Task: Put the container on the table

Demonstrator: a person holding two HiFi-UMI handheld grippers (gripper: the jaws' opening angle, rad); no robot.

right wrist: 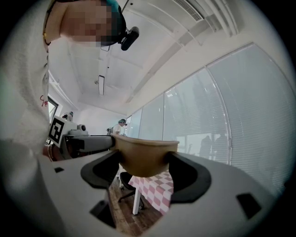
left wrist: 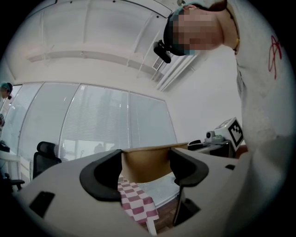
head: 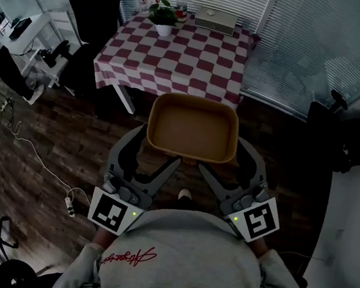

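Note:
A tan, empty, rectangular container hangs over the wood floor, just short of the table with the red-and-white checked cloth. My left gripper is shut on its near left corner and my right gripper on its near right corner. In the left gripper view the container wall fills the gap of the left gripper, with the checked cloth below. In the right gripper view the container sits in the right gripper, above the cloth.
At the table's far edge stand a potted plant, a bottle and a white box. A black office chair is left of the table. A white cable with a power strip lies on the floor. Window blinds run behind.

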